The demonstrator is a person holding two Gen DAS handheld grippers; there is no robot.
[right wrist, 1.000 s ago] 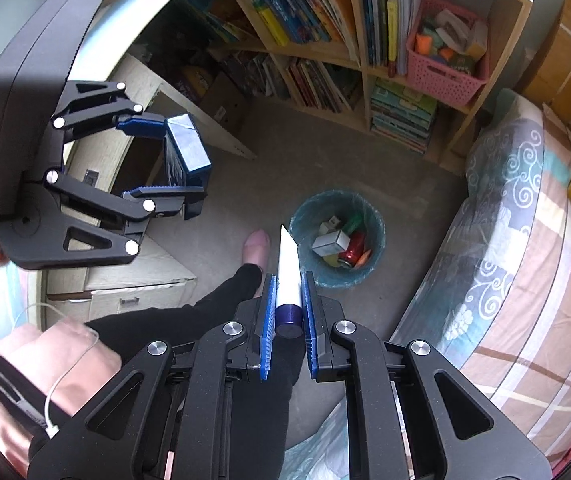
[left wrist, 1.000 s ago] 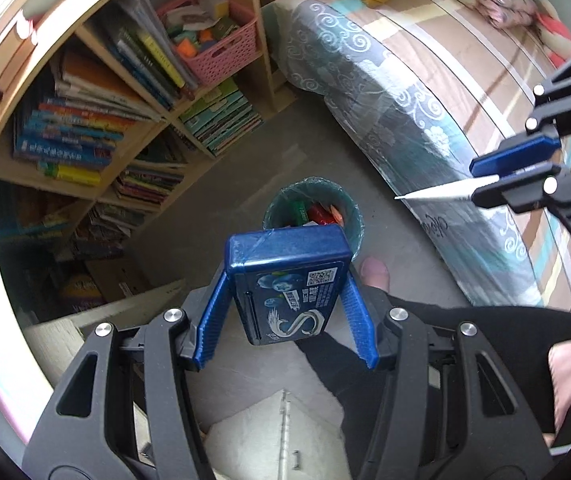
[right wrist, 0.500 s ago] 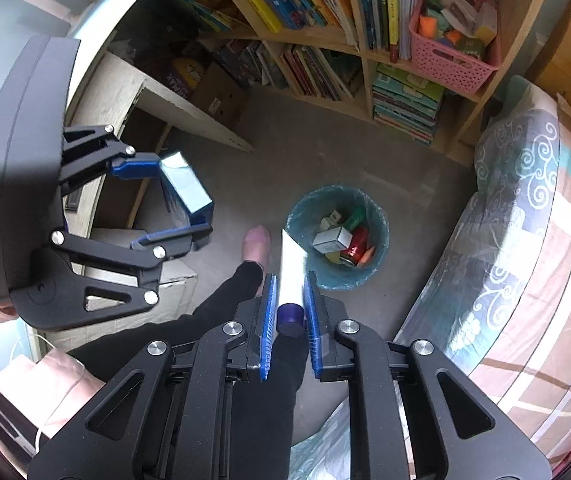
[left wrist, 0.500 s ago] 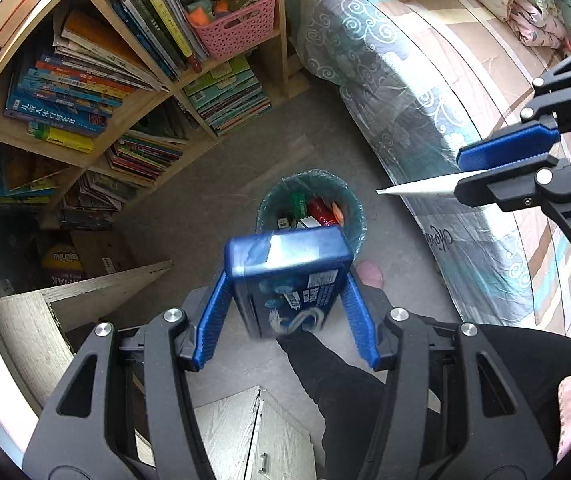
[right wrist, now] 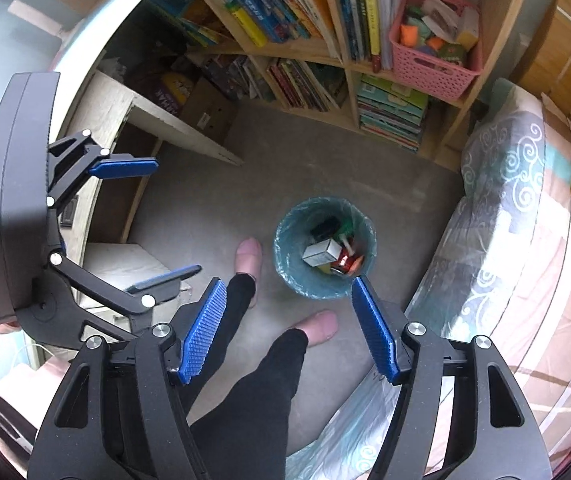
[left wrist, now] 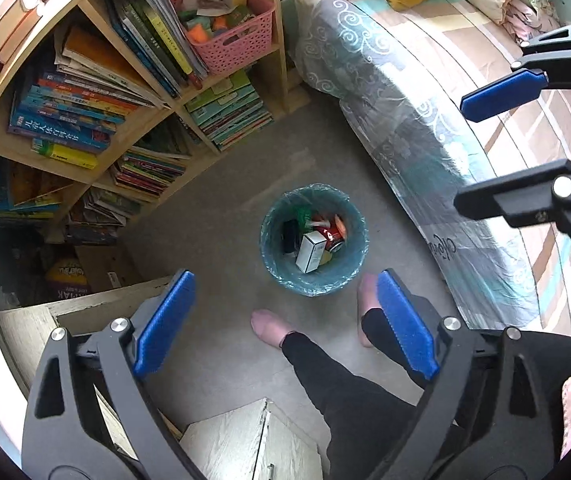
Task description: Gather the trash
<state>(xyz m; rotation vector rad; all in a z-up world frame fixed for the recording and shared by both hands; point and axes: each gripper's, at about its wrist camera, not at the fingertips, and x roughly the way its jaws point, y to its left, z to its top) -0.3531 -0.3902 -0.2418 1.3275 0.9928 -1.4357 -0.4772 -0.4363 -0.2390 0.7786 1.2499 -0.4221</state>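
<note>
The grey floor carried a round bin lined with a teal bag, standing between the wooden bookshelf and the patterned bed — near the bed's edge. Inside the bin lay a white box, a red can and a dark item, jumbled together. Two feet in pink slippers stood on the floor just beside the bin. A brown cardboard box sat on the floor by the shelf's lowest row — beside a pale desk panel
</note>
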